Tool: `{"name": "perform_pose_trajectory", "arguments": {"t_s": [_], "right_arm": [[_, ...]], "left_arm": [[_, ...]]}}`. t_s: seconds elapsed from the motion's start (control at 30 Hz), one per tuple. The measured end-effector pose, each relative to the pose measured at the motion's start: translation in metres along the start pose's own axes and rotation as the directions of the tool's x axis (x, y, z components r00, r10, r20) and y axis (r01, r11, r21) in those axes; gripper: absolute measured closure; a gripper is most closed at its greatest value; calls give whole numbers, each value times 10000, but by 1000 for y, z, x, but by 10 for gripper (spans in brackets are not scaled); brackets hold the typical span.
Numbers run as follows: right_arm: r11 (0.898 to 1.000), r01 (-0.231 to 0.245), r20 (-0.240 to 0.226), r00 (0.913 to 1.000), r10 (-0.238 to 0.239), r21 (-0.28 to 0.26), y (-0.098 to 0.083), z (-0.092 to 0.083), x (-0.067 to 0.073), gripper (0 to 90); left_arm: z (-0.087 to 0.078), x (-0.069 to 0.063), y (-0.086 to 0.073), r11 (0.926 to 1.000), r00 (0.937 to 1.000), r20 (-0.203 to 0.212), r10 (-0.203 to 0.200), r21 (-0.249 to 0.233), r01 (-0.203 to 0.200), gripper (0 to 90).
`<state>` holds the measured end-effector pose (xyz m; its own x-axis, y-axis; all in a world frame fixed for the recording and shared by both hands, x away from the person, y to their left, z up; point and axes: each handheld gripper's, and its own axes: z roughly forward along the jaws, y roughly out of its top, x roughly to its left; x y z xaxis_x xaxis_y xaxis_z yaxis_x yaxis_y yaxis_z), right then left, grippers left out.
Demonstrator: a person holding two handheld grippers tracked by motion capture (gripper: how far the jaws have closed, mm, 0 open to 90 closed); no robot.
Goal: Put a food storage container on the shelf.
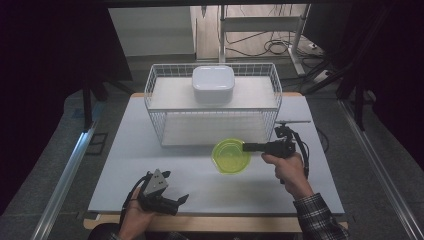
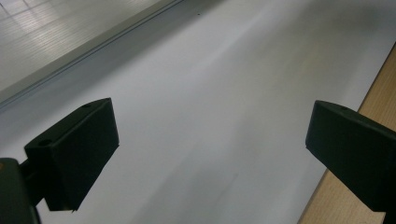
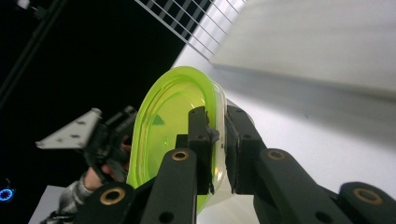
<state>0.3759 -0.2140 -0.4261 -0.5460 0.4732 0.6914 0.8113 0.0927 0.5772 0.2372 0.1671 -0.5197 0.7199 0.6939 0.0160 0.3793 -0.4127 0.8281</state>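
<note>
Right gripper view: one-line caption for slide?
Right gripper jaws clamp the rim of a green bowl beside the wire basket.

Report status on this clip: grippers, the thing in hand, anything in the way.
Right gripper shut on translucent green plastic bowl's rim. Left gripper open, idle near table edge. White wire rack stands just behind the bowl, white lidded box on top.

green bowl — lower rim cropped

Container on wire rack, bowl before rack
</note>
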Motion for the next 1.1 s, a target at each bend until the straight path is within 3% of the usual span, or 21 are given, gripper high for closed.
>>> {"name": "perform_pose_trajectory", "arguments": {"t_s": [0.03,0.13,0.17,0.23,0.37,0.47,0.53,0.7,0.73,0.87,1.0,1.1], "right_arm": [[9998,134,-64,9999,-135,-112,6,-2,10,820],[9993,240,-140,9996,-244,-278,13,-4,20,819],[9987,317,-205,9993,-325,-407,23,-7,32,820],[9983,368,-230,9990,-379,-461,26,-8,36,820],[9951,597,-265,9977,-620,-793,48,-15,58,819],[9887,847,-299,9956,-890,-1233,73,-21,80,819],[9873,879,-279,9953,-924,-1324,78,-21,84,819],[9763,986,-95,9947,-1023,-1924,116,-24,107,819],[9763,986,-95,9947,-1023,-1924,116,-24,107,819],[9678,1039,384,9945,-977,-2293,145,-18,116,819],[9610,831,863,9943,-623,-2636,169,-7,114,819],[9585,687,1011,9940,-421,-2767,176,-2,110,819]], "left_arm": [[0,0,0,10000,10000,18,18,10,-18,21],[0,0,0,10000,10000,25,25,24,-25,20],[0,0,0,10000,10000,32,51,43,-51,20],[0,0,0,10000,10000,29,56,44,-56,21],[0,0,0,10000,10000,29,35,-7,-35,21],[0,0,0,10000,10000,30,78,24,-78,21],[0,0,0,10000,10000,41,51,5,-51,21],[0,0,0,10000,10000,78,22,25,-22,21],[0,0,0,10000,10000,79,23,26,-23,21],[0,0,0,10000,9999,110,25,18,-25,21],[0,0,0,10000,9999,134,18,6,-19,21],[0,0,0,10000,9999,152,11,-4,-11,21]]}}
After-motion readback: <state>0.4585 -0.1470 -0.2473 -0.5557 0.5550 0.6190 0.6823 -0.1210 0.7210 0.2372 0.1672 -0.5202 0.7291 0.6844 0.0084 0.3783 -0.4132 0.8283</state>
